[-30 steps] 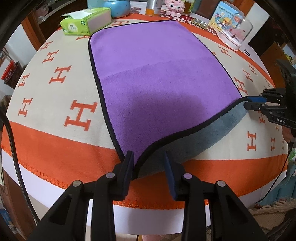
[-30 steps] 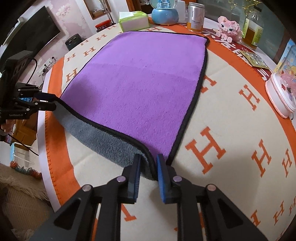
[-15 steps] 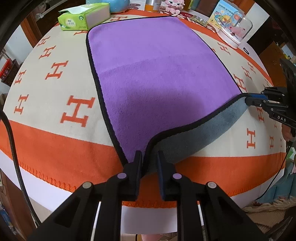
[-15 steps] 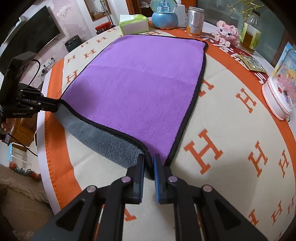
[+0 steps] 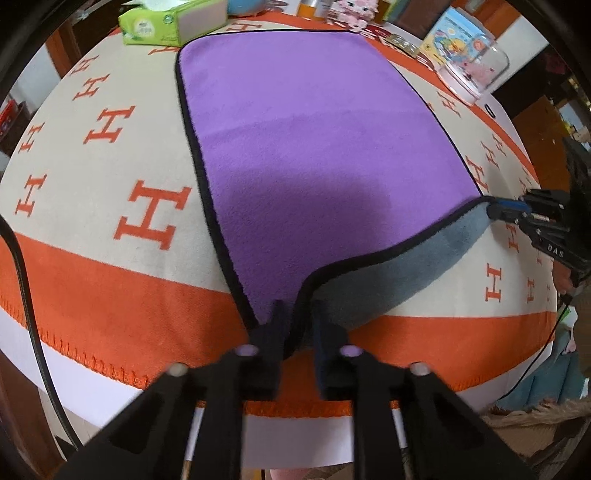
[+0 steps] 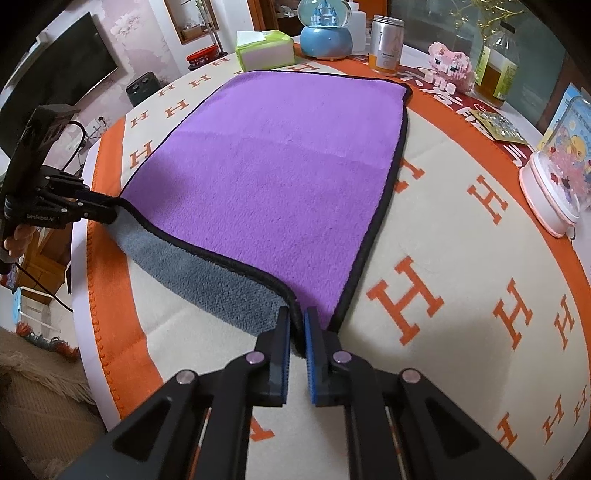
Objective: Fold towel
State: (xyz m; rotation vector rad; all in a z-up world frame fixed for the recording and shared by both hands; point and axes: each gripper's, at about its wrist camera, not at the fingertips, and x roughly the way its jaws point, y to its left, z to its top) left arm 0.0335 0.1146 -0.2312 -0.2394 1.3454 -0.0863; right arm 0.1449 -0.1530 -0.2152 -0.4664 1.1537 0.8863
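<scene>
A purple towel (image 5: pixel 317 147) with black trim and a grey underside lies spread on the table; it also shows in the right wrist view (image 6: pixel 280 166). My left gripper (image 5: pixel 295 325) is shut on its near left corner. My right gripper (image 6: pixel 295 325) is shut on its near right corner. Both corners are lifted a little, so the near edge sags between them and shows the grey underside (image 6: pixel 207 273). Each gripper shows in the other's view: the right one at the far right (image 5: pixel 517 212), the left one at the far left (image 6: pixel 92 208).
The table has an orange and cream H-patterned cloth (image 6: pixel 443 258). At the far edge stand a green tissue box (image 6: pixel 264 51), a blue snow globe (image 6: pixel 325 33), a can (image 6: pixel 386 46), a pink brick toy (image 6: pixel 448 66) and a bottle (image 6: pixel 496 70). A pink-based dome (image 6: pixel 561 184) stands at the right.
My left gripper closed from open onto the near left corner. Both grippers have lifted the near edge slightly. The right gripper stayed shut on its corner.
</scene>
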